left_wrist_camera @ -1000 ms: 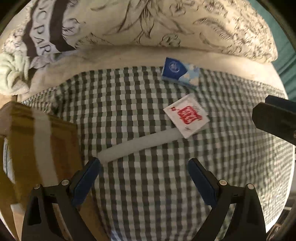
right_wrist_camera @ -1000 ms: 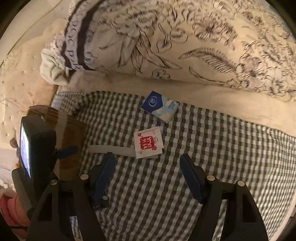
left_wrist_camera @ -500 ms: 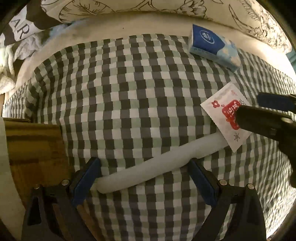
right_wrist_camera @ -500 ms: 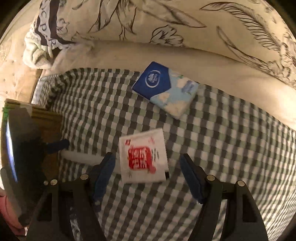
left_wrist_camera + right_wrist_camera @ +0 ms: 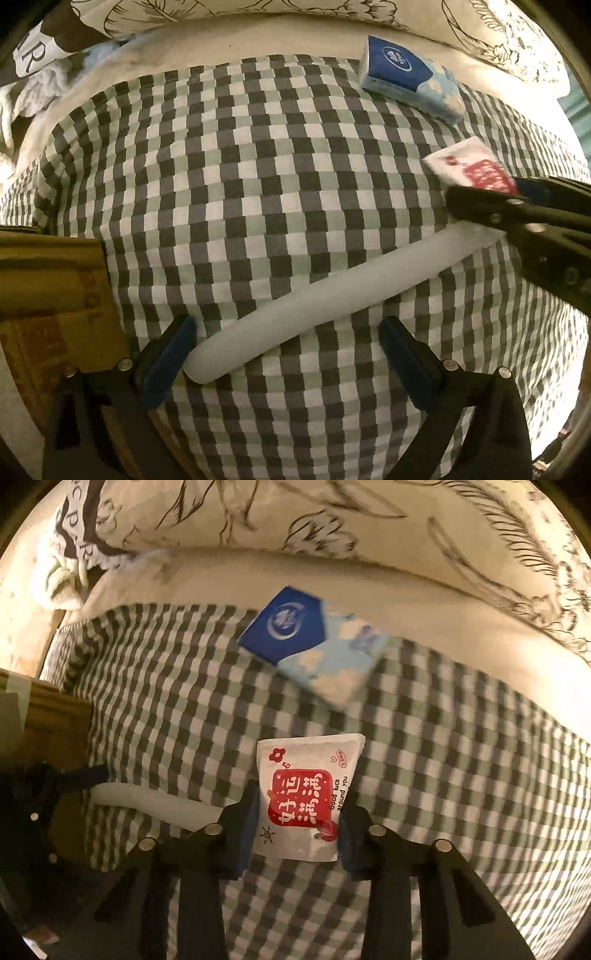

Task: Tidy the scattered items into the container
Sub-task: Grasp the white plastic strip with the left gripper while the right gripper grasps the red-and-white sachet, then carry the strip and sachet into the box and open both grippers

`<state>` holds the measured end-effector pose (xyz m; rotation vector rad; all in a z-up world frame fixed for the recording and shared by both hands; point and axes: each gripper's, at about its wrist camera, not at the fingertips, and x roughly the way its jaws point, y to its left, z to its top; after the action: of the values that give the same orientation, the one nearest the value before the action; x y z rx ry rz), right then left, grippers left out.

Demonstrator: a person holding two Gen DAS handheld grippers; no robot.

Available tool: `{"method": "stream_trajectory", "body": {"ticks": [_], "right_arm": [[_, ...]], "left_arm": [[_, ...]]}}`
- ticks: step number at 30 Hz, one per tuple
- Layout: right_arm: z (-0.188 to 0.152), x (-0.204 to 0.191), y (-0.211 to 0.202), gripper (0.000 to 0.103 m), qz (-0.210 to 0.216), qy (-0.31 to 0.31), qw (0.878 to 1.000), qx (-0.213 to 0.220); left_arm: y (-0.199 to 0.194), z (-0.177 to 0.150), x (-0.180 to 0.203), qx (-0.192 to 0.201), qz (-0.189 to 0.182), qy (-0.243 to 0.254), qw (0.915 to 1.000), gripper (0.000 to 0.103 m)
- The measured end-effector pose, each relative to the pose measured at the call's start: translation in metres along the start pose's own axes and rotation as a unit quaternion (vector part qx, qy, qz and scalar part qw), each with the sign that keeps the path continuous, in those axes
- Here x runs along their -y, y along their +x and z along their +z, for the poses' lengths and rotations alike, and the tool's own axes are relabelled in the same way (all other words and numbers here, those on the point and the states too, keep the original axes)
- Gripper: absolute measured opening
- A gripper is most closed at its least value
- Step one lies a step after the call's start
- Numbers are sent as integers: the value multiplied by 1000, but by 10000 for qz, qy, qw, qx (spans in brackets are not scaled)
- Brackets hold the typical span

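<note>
On checked cloth: 2 packets, 1 white tube, cardboard box beside.

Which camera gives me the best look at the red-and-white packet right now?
Right wrist: the red-and-white packet sits centered, print legible, between the right gripper pads. Left wrist shows only its blurred corner at the frame's right, partly behind that gripper.

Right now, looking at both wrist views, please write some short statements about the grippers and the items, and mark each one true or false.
1. The right gripper is closed on the white sachet. True.
2. The left gripper is shut on the white tube. False: its jaws stand open, one end of the tube lying between them.
3. The blue tissue pack lies on the checked cloth. True.
4. The tissue pack is inside the cardboard box. False: it lies on the cloth.
</note>
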<state>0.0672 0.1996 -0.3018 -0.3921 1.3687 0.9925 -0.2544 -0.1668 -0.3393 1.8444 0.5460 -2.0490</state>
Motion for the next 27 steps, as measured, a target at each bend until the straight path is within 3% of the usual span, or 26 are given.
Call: {"method": "stream_trajectory", "body": {"ticks": [2, 6, 7, 10, 17, 27], "right_arm": [[-3, 6, -8, 37, 6, 87, 10000, 7], [-11, 21, -25, 37, 151, 458, 9988, 2], [-14, 24, -31, 37, 151, 510, 9986, 35], [-20, 24, -47, 37, 169, 523, 9984, 115], [-42, 15, -92, 37, 291, 459, 9980, 312], [-84, 5, -160, 37, 251, 492, 9967, 591]], "left_arm": [[-4, -3, 1, 114, 22, 93, 9999, 83], [-15, -5, 6, 196, -43, 199, 9996, 21], [-16, -5, 6, 180, -3, 204, 9996, 14], [-21, -6, 1, 177, 18, 81, 9998, 7], [-57, -17, 2, 403, -162, -87, 9990, 6], [-125, -37, 48, 501, -49, 233, 9985, 6]]}}
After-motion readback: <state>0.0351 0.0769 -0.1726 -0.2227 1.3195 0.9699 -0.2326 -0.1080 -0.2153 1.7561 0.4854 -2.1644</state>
